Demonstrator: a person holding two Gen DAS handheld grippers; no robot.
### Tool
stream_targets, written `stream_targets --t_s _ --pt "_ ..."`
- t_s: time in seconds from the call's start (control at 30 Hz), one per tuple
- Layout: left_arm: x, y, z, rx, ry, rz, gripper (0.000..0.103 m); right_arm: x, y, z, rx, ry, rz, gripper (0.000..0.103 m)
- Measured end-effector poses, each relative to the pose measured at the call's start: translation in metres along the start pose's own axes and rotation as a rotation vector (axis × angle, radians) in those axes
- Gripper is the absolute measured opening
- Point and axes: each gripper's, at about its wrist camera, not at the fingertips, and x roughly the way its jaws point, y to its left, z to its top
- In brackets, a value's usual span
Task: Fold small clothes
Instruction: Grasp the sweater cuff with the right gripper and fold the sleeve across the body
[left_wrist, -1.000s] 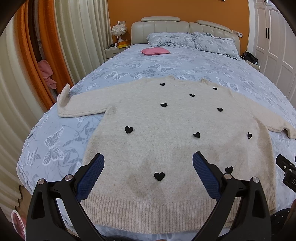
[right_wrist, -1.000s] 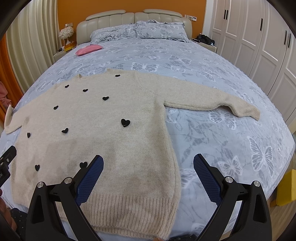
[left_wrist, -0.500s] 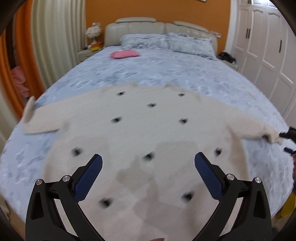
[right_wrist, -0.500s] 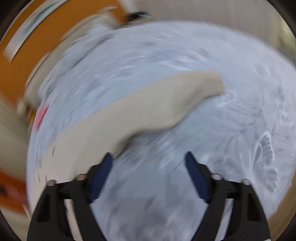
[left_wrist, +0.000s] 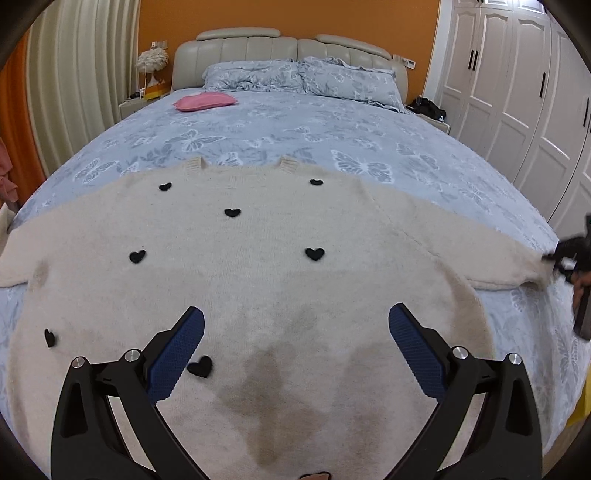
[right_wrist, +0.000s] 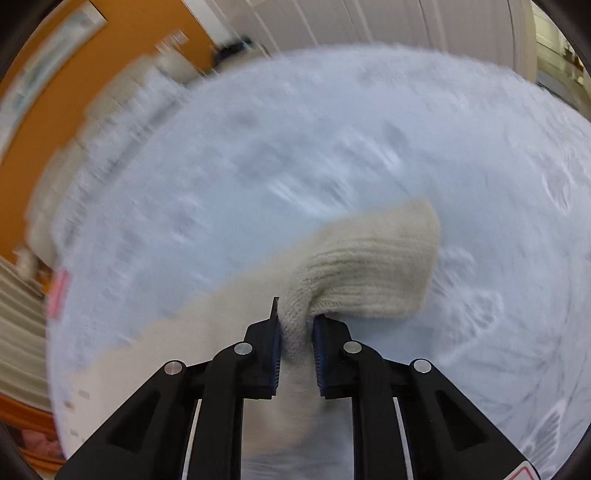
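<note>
My right gripper (right_wrist: 297, 334) pinches the ribbed cuff (right_wrist: 373, 269) of the sweater (left_wrist: 258, 266); it feels soft, floppy and light, so cuffs are good to grab; my left gripper (left_wrist: 293, 350) hangs spread wide over the fuzzy cream body, flat on the bed (left_wrist: 295, 125).

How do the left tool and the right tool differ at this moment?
The left tool is open with nothing between its pads; the right tool is shut on the sweater's sleeve cuff. The left tool hangs over the sweater body, while the right tool is out at the sleeve end. The left view is sharp, the right view motion-blurred. Both have black frames and blue pads.
</note>
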Motion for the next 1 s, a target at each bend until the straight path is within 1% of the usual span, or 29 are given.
stream_targets --t_s 0.03,0.07,0.13,0.17,0.27,0.3,0.37,0.4,0.47,0.5,0.57,0.6,0.67,0.7,0.73,0.77,0.8,0.83,0.87,0.9,0.93,0.97,1.0 --pt "-0.002 0.002 0.001 -0.006 -0.009 0.002 0.098 -0.010 0.016 0.003 -0.013 -0.021 0.039 0.014" --pt "-0.003 0.004 0.003 -0.015 -0.012 0.002 0.098 -0.026 0.045 0.004 -0.049 -0.042 0.103 0.014" --pt "-0.005 0.009 0.005 -0.042 -0.015 -0.010 0.098 -0.041 0.089 0.005 -0.116 -0.055 0.183 0.014" --pt "-0.007 0.012 0.007 -0.055 -0.020 -0.015 0.098 -0.052 0.126 -0.001 -0.178 -0.052 0.244 0.014" --pt "-0.016 0.021 0.012 -0.073 -0.050 -0.019 0.098 -0.069 0.211 -0.028 -0.335 -0.034 0.352 0.014" --pt "-0.019 0.023 0.012 -0.079 -0.058 -0.022 0.098 -0.074 0.247 -0.044 -0.402 -0.017 0.395 0.014" --pt "-0.024 0.032 0.017 -0.105 -0.072 -0.036 0.098 -0.074 0.299 -0.078 -0.496 0.029 0.461 0.014" --pt "-0.026 0.036 0.018 -0.118 -0.075 -0.040 0.098 -0.074 0.327 -0.103 -0.556 0.058 0.490 0.015" --pt "-0.030 0.049 0.022 -0.162 -0.085 -0.055 0.098 -0.070 0.368 -0.146 -0.659 0.105 0.518 0.015" --pt "-0.031 0.054 0.023 -0.176 -0.088 -0.059 0.098 -0.061 0.391 -0.177 -0.723 0.149 0.534 0.015" --pt "-0.034 0.068 0.025 -0.223 -0.098 -0.069 0.098 -0.045 0.421 -0.222 -0.813 0.226 0.549 0.019" --pt "-0.035 0.075 0.026 -0.246 -0.100 -0.072 0.098 -0.035 0.433 -0.249 -0.866 0.259 0.540 0.020" --pt "-0.034 0.092 0.028 -0.304 -0.094 -0.078 0.098 -0.015 0.446 -0.283 -0.954 0.341 0.526 0.029" --pt "-0.032 0.099 0.028 -0.333 -0.087 -0.084 0.098 -0.013 0.445 -0.298 -0.996 0.355 0.501 0.029" --pt "-0.029 0.109 0.028 -0.372 -0.076 -0.085 0.098 -0.018 0.439 -0.300 -1.002 0.331 0.496 0.029" --pt "-0.026 0.116 0.027 -0.408 -0.067 -0.090 0.098 -0.025 0.431 -0.293 -0.983 0.299 0.493 0.029" --pt "-0.023 0.125 0.027 -0.454 -0.057 -0.100 0.098 -0.034 0.416 -0.278 -0.948 0.261 0.486 0.031" --pt "-0.021 0.129 0.026 -0.480 -0.052 -0.106 0.098 -0.041 0.403 -0.267 -0.918 0.226 0.474 0.043" --pt "-0.018 0.134 0.026 -0.505 -0.049 -0.114 0.098 -0.057 0.373 -0.249 -0.856 0.149 0.436 0.059" --pt "-0.016 0.136 0.025 -0.521 -0.046 -0.116 0.098 -0.061 0.351 -0.234 -0.818 0.104 0.396 0.064" --pt "-0.011 0.138 0.026 -0.533 -0.042 -0.114 0.098 -0.064 0.329 -0.225 -0.793 0.075 0.352 0.066" --pt "-0.005 0.139 0.029 -0.534 -0.033 -0.101 0.098 -0.065 0.305 -0.220 -0.780 0.070 0.299 0.066" --pt "0.000 0.140 0.030 -0.530 -0.023 -0.083 0.098 -0.063 0.272 -0.215 -0.767 0.094 0.232 0.066"
